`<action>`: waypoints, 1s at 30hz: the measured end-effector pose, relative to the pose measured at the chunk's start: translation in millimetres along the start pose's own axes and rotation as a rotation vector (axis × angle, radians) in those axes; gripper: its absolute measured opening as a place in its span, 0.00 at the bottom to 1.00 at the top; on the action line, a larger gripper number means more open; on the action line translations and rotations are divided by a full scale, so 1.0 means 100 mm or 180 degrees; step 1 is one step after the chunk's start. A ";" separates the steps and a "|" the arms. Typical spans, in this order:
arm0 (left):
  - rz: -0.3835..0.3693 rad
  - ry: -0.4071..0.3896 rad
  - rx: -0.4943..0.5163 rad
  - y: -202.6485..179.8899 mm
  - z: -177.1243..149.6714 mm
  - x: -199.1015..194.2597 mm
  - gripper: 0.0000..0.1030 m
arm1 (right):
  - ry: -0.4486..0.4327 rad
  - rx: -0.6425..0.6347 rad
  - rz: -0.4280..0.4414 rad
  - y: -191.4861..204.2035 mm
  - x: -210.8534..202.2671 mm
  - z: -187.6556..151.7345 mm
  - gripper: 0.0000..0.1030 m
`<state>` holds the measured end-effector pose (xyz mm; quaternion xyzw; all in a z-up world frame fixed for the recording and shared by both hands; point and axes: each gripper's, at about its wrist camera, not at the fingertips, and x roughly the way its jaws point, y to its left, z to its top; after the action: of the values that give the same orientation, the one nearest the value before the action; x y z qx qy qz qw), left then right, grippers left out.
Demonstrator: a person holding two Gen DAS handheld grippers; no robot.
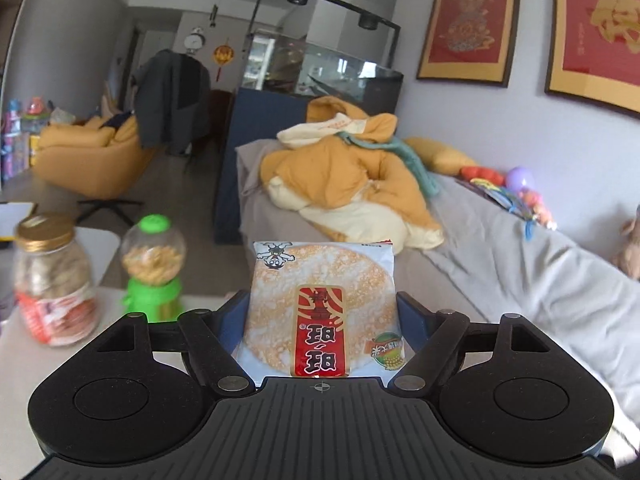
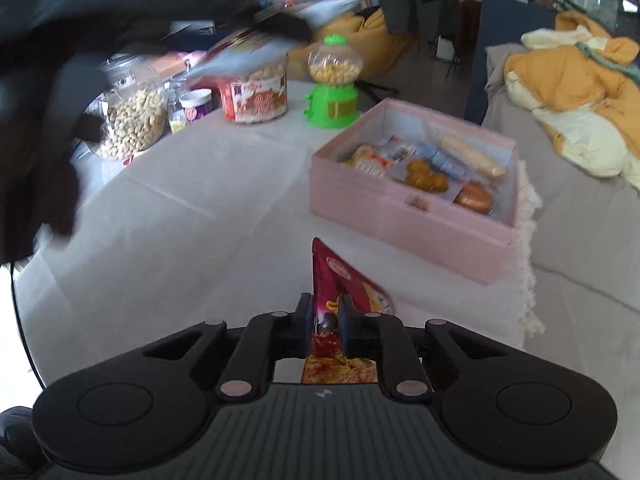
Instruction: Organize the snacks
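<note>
My right tongs (image 2: 325,320) are clenched on a red snack packet (image 2: 340,292); the pink box (image 2: 400,216) lies ahead, a little right. My left tongs (image 1: 322,308) grasp a rice cracker packet (image 1: 320,304), farther from the box, I judge.

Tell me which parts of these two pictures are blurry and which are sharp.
Left wrist view: the rice cracker packet in the left gripper is sharp, the gold-lidded jar smeared. Right wrist view: the red snack packet in the right gripper is crisp, the dark sleeve streaked; fisheye bends edges.
</note>
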<state>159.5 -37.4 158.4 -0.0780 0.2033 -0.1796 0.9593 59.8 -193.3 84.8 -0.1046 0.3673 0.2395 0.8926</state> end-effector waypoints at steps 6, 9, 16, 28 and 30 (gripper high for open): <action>0.0025 0.0633 -0.0138 0.15 -0.24 0.92 0.74 | 0.0047 0.0065 -0.0053 -0.15 0.02 -0.20 0.69; 0.0068 0.0688 -0.0247 0.28 -0.34 0.97 0.74 | 0.0141 0.0141 0.0097 -0.20 0.11 -0.31 0.73; 0.0219 0.0741 -0.0251 0.44 -0.54 0.53 0.74 | 0.0378 0.0222 0.0066 -0.12 0.48 -0.38 0.83; 0.0260 0.0547 -0.0588 0.63 -1.14 -0.42 0.74 | 0.0407 0.0229 0.0112 -0.13 0.61 -0.25 0.62; 0.0254 0.0589 -0.0602 0.65 -1.21 -0.47 0.73 | 0.0434 0.0302 0.0100 -0.15 0.57 -0.21 0.58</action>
<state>88.8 30.9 51.1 -0.1430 0.3099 -0.1277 0.9312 90.2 -194.2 29.7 -0.0725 0.4398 0.2280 0.8656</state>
